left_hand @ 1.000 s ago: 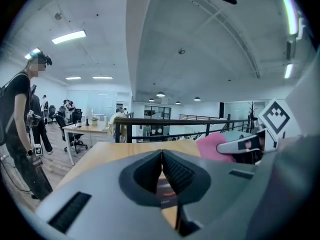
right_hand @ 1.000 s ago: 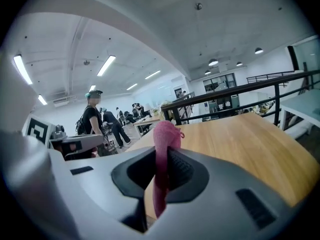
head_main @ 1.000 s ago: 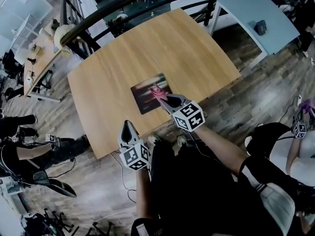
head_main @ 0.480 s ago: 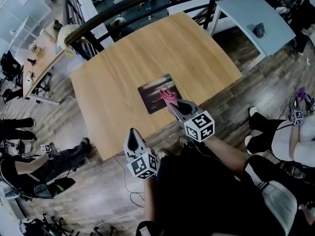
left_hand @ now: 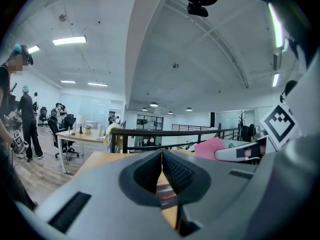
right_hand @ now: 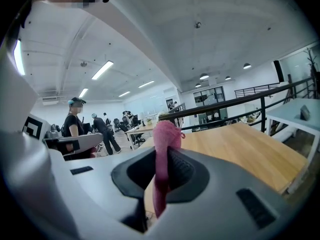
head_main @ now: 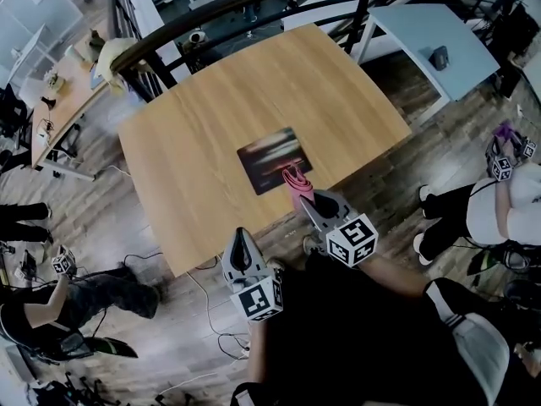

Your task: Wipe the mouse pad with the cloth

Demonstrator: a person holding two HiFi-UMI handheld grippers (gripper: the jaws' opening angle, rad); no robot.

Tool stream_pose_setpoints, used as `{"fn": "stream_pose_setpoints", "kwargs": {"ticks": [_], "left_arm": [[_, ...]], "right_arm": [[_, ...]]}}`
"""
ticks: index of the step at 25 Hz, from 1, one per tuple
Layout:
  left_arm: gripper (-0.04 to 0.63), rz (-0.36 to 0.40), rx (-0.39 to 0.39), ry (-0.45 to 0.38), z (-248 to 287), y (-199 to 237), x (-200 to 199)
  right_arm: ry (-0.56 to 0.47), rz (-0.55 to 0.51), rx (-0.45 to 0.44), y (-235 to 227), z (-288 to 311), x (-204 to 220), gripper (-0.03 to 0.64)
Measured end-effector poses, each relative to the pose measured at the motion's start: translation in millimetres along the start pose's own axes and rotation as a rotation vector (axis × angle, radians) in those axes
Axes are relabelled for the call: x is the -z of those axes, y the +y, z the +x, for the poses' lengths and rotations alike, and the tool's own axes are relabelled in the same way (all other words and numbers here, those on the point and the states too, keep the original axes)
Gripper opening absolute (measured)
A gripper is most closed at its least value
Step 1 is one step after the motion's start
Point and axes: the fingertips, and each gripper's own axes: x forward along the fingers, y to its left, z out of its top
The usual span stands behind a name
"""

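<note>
A dark mouse pad (head_main: 272, 159) lies near the front edge of the wooden table (head_main: 194, 117). My right gripper (head_main: 309, 200) is shut on a pink cloth (head_main: 297, 182), raised at the pad's near right corner; the cloth (right_hand: 162, 154) sticks up between the jaws in the right gripper view. My left gripper (head_main: 240, 242) is shut and holds nothing, off the table's front edge over the floor. Its closed jaws (left_hand: 161, 176) point level across the table, with a strip of the pad (left_hand: 166, 193) showing below them and the cloth (left_hand: 212, 148) at the right.
A black railing (head_main: 211, 11) runs behind the table. A pale blue table (head_main: 427, 28) stands at the back right. People stand at the left (head_main: 59, 299) and right (head_main: 499, 201) on the wooden floor, and cables (head_main: 211, 311) lie below the table's front edge.
Both grippers have drawn back toward me. The right gripper with the cloth has left the pad's middle and now sits at its near right corner.
</note>
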Motion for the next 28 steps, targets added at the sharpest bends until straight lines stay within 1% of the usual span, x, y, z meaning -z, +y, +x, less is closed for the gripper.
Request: {"fn": "stream_pose_setpoints", "kwargs": {"ticks": [6, 11, 22, 28], "left_arm": [[0.023, -0.005, 0.016, -0.008, -5.5, -3.4, -0.4], [0.023, 0.007, 0.032, -0.013, -5.3, -2.1, -4.7], [0.023, 0.008, 0.037, -0.033, -2.6, -2.7, -9.9], [0.023, 0.007, 0.041, -0.036, 0.2, -2.2, -10.8]], "right_arm": [[-0.023, 0.004, -0.003, 9.0, -8.5, -0.7, 0.054], [-0.034, 0.004, -0.010, 18.6, -6.9, -4.8, 0.054], [-0.056, -0.021, -0.002, 20.0, -9.7, -10.6, 0.054], [-0.059, -0.016, 0.003, 17.8, -7.0, -11.7, 0.054]]}}
